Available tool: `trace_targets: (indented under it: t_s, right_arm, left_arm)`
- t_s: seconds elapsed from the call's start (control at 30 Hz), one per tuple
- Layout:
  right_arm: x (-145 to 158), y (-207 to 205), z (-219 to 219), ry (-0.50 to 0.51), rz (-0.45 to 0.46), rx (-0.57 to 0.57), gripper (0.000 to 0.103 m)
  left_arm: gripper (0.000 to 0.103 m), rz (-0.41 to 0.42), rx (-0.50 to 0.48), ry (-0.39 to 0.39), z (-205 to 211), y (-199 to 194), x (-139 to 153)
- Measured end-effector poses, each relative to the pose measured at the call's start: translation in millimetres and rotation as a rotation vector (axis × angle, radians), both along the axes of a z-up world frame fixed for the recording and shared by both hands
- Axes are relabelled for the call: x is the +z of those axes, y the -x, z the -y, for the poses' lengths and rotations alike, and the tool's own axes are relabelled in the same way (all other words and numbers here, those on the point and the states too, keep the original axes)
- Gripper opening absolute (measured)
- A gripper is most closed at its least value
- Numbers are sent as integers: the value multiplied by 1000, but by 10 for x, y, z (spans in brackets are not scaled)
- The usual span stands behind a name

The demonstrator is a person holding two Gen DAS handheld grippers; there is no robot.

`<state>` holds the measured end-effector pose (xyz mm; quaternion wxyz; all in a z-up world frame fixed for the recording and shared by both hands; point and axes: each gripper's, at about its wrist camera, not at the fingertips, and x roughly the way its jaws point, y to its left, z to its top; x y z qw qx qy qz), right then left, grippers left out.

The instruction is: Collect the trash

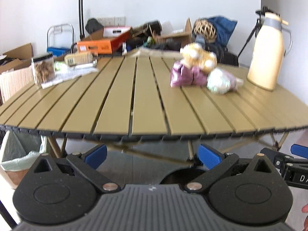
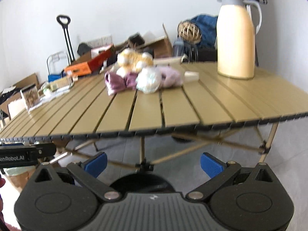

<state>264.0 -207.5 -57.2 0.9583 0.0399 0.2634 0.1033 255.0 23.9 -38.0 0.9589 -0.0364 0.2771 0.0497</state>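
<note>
Both views blurred. Left hand-held gripper (image 1: 152, 156): blue-padded fingers spread wide, nothing between them, held below and in front of the near edge of the tan slatted folding surface (image 1: 146, 104). Right hand-held gripper (image 2: 153, 163): likewise spread and empty, also below the near edge; its tip shows at the right border of the left wrist view.

Trash: crumpled purple wrapper (image 1: 184, 76) lies on the surface right of centre, touching a crumpled pale green-white wrapper (image 1: 219, 81) on its right. A yellow-and-white plush toy (image 1: 200, 56) sits just behind, against both. In the right wrist view the same cluster sits centre-left of the far half.

Cream thermos jug with grey collar (image 1: 267, 52) stands upright at the far right of the surface, well apart from the wrappers. Clear jar with brown contents (image 1: 42, 68) stands at the far left on white paper.

Bin with pale green liner (image 1: 17, 159) stands on the floor under the left end of the surface.
</note>
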Motion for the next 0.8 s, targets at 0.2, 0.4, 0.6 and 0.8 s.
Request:
trace_targets:
  t_s: [0.2,0.4,0.6,0.8]
  right_arm:
    - [182,-63,29,26,135,-6,103]
    - [272,-259,59,8,210,-26,103]
    - [256,-588,21,-14,227,-27,103]
    - [188,-982,-130,7,223,-18,103]
  left_arm:
    - [103,79,6,4,123,-169,181]
    - [103,142,20,-46,215,-391,331]
    - [103,164,36,-32,212,-647,410]
    - [103,169,46,-22,171,-921,446]
